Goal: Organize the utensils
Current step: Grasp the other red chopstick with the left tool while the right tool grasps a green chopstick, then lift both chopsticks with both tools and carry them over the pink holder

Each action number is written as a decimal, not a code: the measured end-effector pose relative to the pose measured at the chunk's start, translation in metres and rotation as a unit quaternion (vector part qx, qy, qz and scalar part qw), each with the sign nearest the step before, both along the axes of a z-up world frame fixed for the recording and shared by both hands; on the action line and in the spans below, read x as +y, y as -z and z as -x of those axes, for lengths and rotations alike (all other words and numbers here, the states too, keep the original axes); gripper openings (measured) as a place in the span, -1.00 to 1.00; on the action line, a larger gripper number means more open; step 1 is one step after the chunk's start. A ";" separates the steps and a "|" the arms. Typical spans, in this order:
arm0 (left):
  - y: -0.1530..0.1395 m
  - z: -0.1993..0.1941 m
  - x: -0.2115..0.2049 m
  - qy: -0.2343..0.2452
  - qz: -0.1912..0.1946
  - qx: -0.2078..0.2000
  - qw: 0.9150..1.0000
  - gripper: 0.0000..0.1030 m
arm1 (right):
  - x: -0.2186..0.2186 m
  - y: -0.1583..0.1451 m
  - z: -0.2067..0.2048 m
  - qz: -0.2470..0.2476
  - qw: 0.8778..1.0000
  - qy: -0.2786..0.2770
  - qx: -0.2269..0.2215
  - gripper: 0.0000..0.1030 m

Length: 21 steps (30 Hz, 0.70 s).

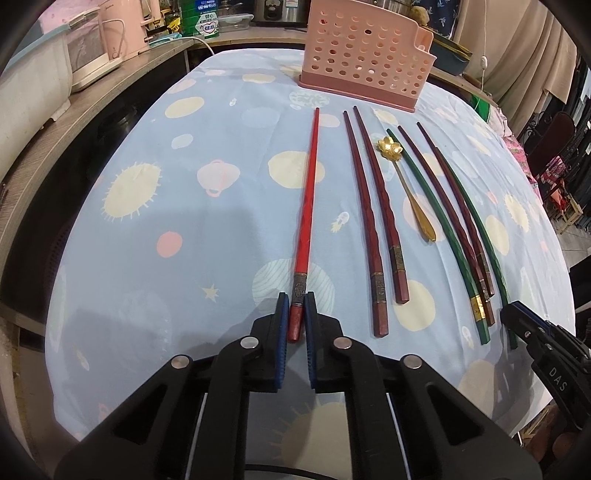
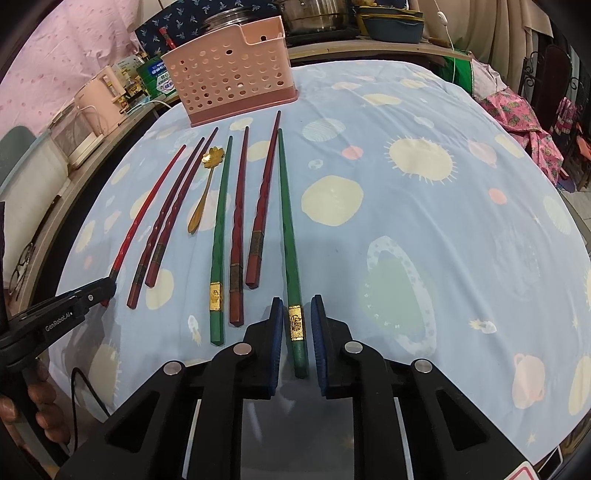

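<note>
Several chopsticks and a gold flower spoon (image 1: 406, 184) lie side by side on the blue patterned cloth in front of a pink perforated utensil holder (image 1: 365, 55). My left gripper (image 1: 296, 301) has its pads closed against the thick end of the bright red chopstick (image 1: 308, 192), which still lies on the cloth. My right gripper (image 2: 296, 306) straddles the thick end of the rightmost green chopstick (image 2: 288, 221), with gaps on both sides. Between them lie dark red chopsticks (image 2: 240, 221) and another green one (image 2: 220, 229). The holder (image 2: 232, 77) stands at the far end.
A wooden counter (image 1: 55, 147) runs along the left with pink and white appliances (image 1: 92, 44). Pots and containers (image 2: 317, 14) stand behind the table. Clothes and dark furniture (image 2: 528, 122) are at the right. The right half of the cloth (image 2: 443, 221) holds no objects.
</note>
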State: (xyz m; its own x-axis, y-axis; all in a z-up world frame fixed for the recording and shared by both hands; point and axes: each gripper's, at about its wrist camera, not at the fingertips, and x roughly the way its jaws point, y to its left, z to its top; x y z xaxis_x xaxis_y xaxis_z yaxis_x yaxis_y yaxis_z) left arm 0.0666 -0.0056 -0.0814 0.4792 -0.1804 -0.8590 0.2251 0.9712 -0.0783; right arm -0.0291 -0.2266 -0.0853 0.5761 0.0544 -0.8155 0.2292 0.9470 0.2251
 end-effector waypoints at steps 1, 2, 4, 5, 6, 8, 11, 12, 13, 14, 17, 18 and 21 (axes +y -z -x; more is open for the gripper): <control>0.000 0.000 0.000 0.000 0.002 0.001 1.000 -0.84 | 0.000 0.000 0.000 0.000 1.000 0.000 0.000 -0.80; -0.001 0.000 0.001 0.000 0.005 0.002 1.000 -0.85 | 0.000 0.000 0.000 -0.002 1.000 0.000 0.000 -0.83; -0.002 0.000 0.003 -0.003 0.012 0.004 1.000 -0.85 | -0.001 0.000 0.001 -0.003 1.000 -0.001 0.000 -0.83; -0.004 0.000 0.005 -0.004 0.014 0.004 1.000 -0.85 | -0.001 0.000 0.001 -0.003 1.000 -0.001 -0.001 -0.83; -0.006 0.001 0.006 -0.005 0.017 0.003 1.000 -0.85 | -0.002 -0.001 0.001 -0.004 1.000 0.000 -0.002 -0.84; -0.011 0.002 0.008 -0.008 0.021 -0.003 1.000 -0.85 | -0.002 -0.003 0.002 -0.004 1.000 0.001 -0.005 -0.84; -0.022 0.002 0.014 -0.015 0.029 -0.010 0.999 -0.86 | -0.004 -0.011 0.003 0.000 1.000 0.004 -0.017 -0.85; -0.027 0.002 0.015 -0.017 0.032 -0.015 0.999 -0.86 | -0.005 -0.015 0.004 0.001 1.000 0.004 -0.022 -0.85; -0.031 0.002 0.017 -0.019 0.035 -0.018 0.999 -0.86 | -0.006 -0.019 0.004 0.003 1.000 0.005 -0.028 -0.85; -0.035 0.001 0.018 -0.020 0.038 -0.022 0.999 -0.86 | -0.007 -0.024 0.004 0.003 0.999 0.006 -0.034 -0.85; -0.049 0.000 0.022 -0.024 0.049 -0.034 0.998 -0.86 | -0.011 -0.039 0.004 0.001 0.999 0.010 -0.054 -0.85; -0.055 0.000 0.023 -0.025 0.051 -0.040 0.998 -0.86 | -0.012 -0.045 0.004 0.000 0.998 0.010 -0.061 -0.85; -0.070 -0.003 0.024 -0.027 0.058 -0.054 0.996 -0.86 | -0.014 -0.062 0.003 -0.002 0.997 0.012 -0.082 -0.85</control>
